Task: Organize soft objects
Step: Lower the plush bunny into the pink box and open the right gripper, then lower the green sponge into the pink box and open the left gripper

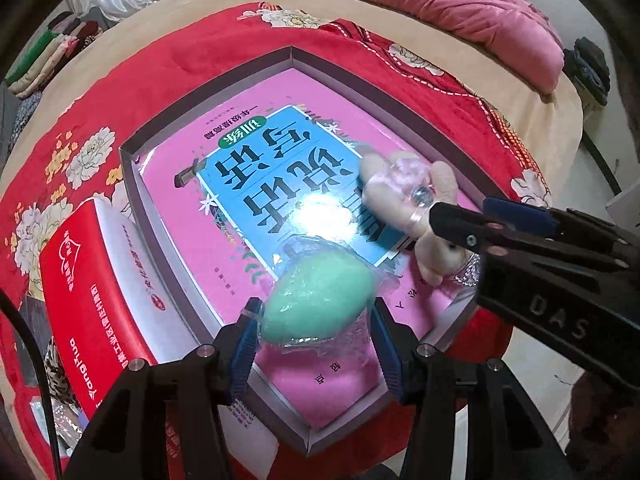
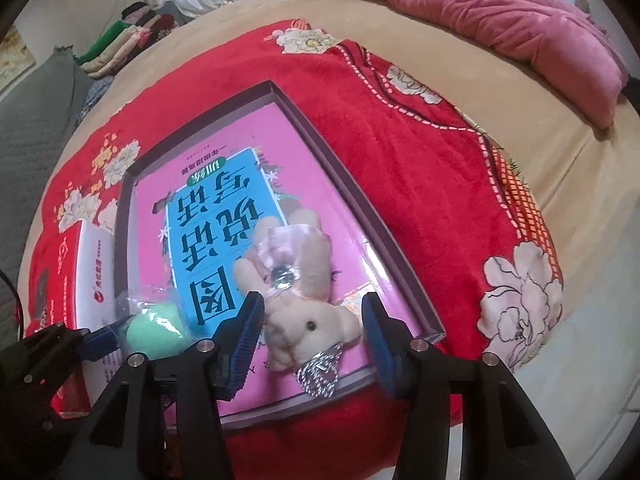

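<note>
Pink book (image 1: pixel 352 376) with large Chinese title, "DAS" on right tool (image 1: pixel 460 224)

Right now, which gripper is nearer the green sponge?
Left. The left gripper straddles the green sponge; the right gripper sits off to the side, around the plush toy.

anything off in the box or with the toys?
Nothing spilled or damaged. One oddity: the shallow box holds a pink book, which is no soft object. The plush bear lies head toward the camera, and the green sponge is still in its clear wrapper.
</note>
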Available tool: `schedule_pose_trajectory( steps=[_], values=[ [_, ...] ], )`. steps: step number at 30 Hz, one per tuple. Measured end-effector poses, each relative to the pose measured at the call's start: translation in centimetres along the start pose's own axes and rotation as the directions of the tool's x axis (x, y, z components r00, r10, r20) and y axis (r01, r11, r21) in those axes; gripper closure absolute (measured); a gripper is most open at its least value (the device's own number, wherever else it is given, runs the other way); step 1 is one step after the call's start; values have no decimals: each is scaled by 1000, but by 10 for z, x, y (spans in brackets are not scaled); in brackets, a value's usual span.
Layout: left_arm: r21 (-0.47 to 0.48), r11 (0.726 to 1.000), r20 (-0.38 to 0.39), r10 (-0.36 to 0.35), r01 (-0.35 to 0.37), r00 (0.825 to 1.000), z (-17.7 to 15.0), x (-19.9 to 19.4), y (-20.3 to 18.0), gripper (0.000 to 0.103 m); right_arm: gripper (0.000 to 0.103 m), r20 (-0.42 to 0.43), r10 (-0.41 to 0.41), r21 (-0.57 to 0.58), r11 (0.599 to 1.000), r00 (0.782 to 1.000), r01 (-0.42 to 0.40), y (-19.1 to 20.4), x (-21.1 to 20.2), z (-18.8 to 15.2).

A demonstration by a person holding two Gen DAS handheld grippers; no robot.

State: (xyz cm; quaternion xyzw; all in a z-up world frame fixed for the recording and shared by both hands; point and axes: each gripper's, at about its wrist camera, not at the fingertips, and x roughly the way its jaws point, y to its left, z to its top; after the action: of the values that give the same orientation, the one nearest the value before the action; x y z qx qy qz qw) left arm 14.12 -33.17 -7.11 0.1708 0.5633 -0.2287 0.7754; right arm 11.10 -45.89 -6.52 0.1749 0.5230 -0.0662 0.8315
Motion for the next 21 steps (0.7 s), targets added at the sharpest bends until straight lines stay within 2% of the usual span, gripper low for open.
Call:
schedule_pose_trajectory(
  steps=[12,21],
  values=[
    [20,1000,-35,-14,15,999,2,2,-5,47,49,32,-6,41,999,999,5,-11,-21,-3],
    [-2,1000,-20,-19,19,1000,0,-9,4,44,46,68,-18,58,998,997,14,-15,-40,-9]
  ],
)
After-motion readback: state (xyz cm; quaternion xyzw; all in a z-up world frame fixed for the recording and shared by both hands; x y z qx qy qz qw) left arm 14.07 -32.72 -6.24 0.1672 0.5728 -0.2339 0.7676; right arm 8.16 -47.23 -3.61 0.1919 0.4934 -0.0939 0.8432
